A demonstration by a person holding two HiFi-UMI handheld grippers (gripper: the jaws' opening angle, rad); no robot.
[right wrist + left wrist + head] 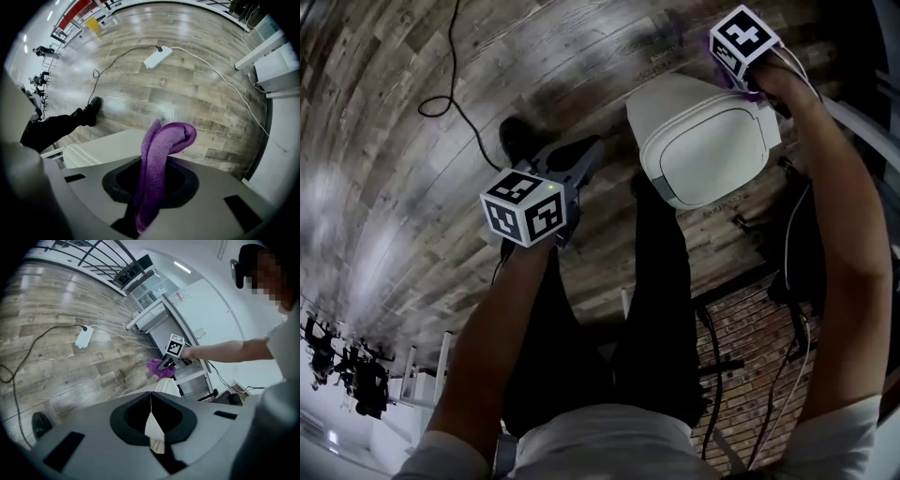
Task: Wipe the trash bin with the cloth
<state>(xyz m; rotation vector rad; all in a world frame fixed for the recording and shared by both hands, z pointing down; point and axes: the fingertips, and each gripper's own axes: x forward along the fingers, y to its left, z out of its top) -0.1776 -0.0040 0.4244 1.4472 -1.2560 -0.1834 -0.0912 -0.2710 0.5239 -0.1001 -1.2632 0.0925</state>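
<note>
One purple cloth (157, 173) pinched in the right gripper (748, 82), at the far edge of the white trash bin (708, 155).

The cloth folds over at the top and hangs down between the clamped jaws, with the bin's pale lid just below it. The bin stands on the wood floor (412, 187) beside the person's dark trouser legs (652, 309). The left gripper (584, 155) hangs apart from the bin on its near side, jaws together and holding nothing. A white power strip (158, 57) with its cable lies farther off on the floor.
</note>
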